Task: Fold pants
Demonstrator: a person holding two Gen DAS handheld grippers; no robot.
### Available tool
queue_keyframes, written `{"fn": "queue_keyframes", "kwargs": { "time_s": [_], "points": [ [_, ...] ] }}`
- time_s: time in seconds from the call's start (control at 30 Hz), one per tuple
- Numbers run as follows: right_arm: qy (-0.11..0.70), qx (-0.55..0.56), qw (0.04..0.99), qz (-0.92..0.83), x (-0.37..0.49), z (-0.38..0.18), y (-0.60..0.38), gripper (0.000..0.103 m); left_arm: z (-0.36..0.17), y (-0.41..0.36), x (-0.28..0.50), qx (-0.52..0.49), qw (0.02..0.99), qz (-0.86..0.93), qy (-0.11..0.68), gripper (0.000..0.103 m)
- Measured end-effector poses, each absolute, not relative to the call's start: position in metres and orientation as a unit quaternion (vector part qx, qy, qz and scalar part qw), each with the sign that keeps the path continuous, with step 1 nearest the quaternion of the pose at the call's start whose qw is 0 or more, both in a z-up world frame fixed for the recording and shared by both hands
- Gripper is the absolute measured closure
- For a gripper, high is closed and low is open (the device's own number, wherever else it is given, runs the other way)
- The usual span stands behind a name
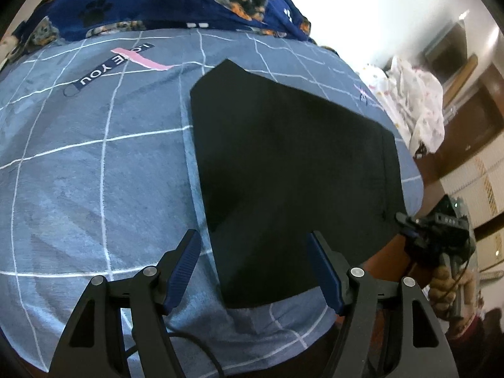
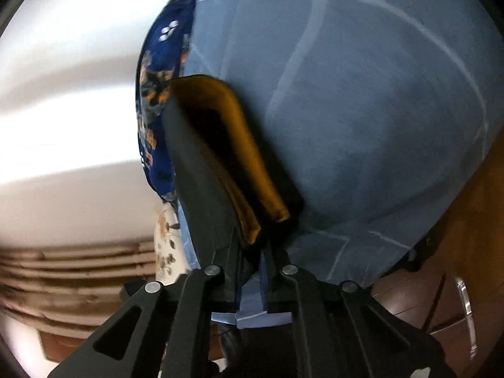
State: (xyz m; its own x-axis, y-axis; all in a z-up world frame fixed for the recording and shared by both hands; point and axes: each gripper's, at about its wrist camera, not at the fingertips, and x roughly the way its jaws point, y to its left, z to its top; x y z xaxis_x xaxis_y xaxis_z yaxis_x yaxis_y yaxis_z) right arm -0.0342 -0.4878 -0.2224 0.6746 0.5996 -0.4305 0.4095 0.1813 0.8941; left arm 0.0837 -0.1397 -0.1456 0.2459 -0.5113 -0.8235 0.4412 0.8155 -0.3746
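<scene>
Left wrist view: flat black folded pants lying on a soft blue-grey checked bed sheet. "YOU" printed on a dark strip left of the pants. Left gripper wide open, holding nothing, at the pants' near edge.

Right wrist view: right gripper pinched shut on the pants' edge, fuzzy orange-brown inside showing.

A bed carries a grey-blue sheet with a white grid. At 12 o'clock lies a navy dog-print blanket. At 2 o'clock a white patterned cloth hangs before dark wooden furniture. A bright white wall stands behind.
</scene>
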Motion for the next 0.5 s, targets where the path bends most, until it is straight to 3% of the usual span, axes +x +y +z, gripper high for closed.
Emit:
{"fn": "queue_keyframes", "kwargs": {
  "time_s": [0.5],
  "points": [
    [0.412,0.613,0.672,0.042,-0.040,-0.207,-0.490,0.091,-0.165,-0.145,0.083,-0.024,0.780,-0.296,0.551,0.033]
  ]
}}
